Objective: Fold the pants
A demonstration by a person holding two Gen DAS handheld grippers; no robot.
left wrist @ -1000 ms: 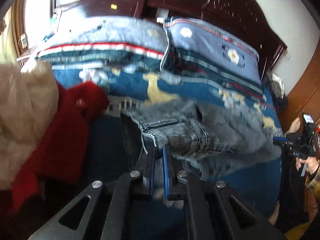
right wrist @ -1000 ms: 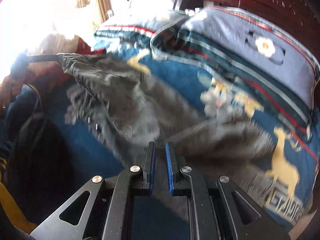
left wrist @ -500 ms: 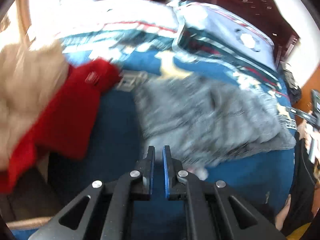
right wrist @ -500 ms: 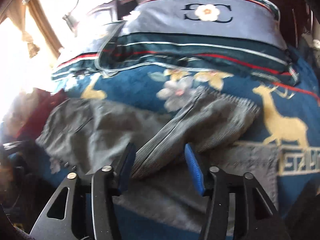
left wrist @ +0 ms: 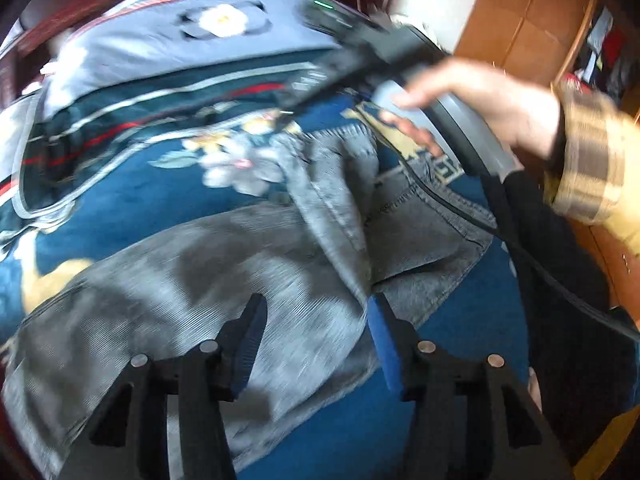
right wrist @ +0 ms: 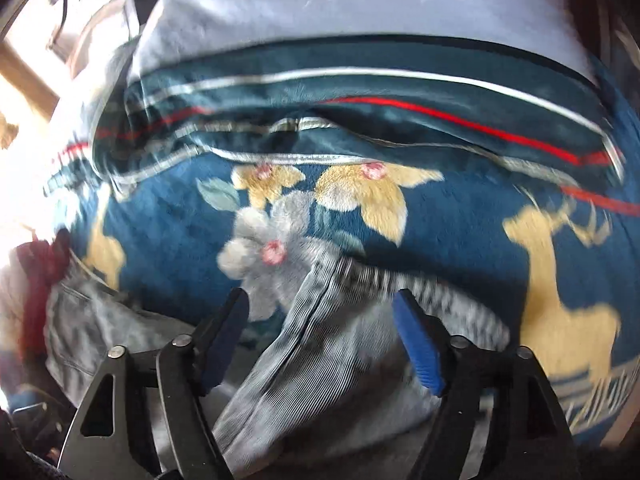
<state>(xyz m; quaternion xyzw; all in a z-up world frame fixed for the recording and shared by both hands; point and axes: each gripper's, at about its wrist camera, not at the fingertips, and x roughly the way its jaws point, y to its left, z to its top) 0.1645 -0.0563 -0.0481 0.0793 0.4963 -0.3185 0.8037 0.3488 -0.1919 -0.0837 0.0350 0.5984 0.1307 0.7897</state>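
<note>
Grey jeans [left wrist: 224, 276] lie spread on the blue patterned bedspread [left wrist: 132, 196]. My left gripper [left wrist: 316, 344] is open and empty just above the jeans, near a lengthwise fold. In the left wrist view the right gripper [left wrist: 288, 114] is held by a hand over the far leg end. In the right wrist view my right gripper [right wrist: 320, 340] is open, its jaws on either side of a seamed leg end of the jeans [right wrist: 332, 352]. Nothing is held.
A blue-grey pillow [right wrist: 360, 16] and a folded striped blanket [right wrist: 360, 108] lie at the head of the bed. A red garment [right wrist: 36, 280] lies at the left edge. Wooden cabinets [left wrist: 532, 20] stand beyond the bed's right side.
Both grippers let go of the jeans and opened. The jeans now lie flat on the bed. The left gripper has swung right over them; the right one has dropped to the leg end.
</note>
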